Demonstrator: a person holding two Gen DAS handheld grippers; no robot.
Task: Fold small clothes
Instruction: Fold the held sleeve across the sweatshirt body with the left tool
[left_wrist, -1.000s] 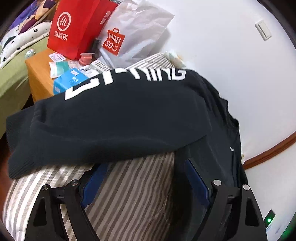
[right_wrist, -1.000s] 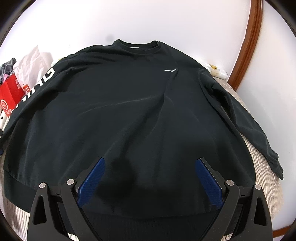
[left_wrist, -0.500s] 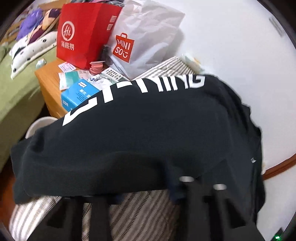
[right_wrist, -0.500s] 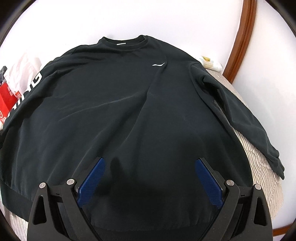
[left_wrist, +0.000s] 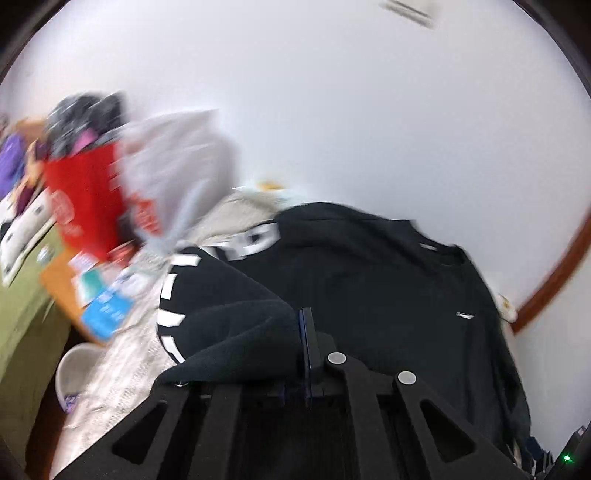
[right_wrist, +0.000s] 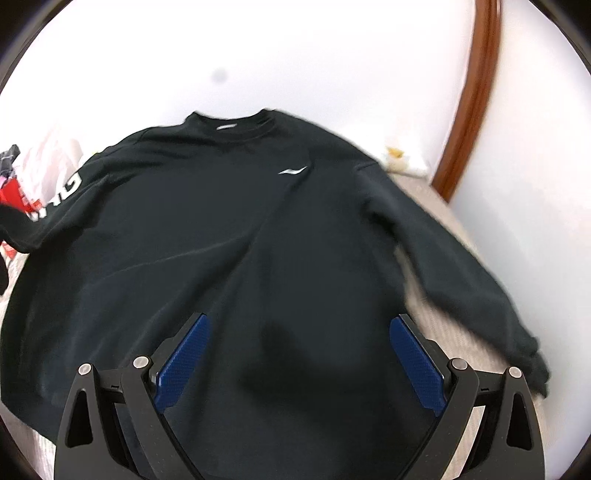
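Left view only: left gripper (left_wrist: 304, 354) jaws clamped on black cotton sweatshirt (left_wrist: 388, 295) sleeve, apparently lifted; blurred.
Right view only: right gripper (right_wrist: 299, 365) jaws apart above the sweatshirt (right_wrist: 229, 236) body.

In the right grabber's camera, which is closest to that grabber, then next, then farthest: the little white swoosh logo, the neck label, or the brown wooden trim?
1. Swoosh logo, on the chest, ahead of the right gripper.
2. Neck label, inside the collar, farther up.
3. Wooden trim, on the wall, upper right.

black long-sleeved sweatshirt (right_wrist: 236, 236) | left sleeve: white letters, only "G" readable | chest: white swoosh logo | bag prints blurred
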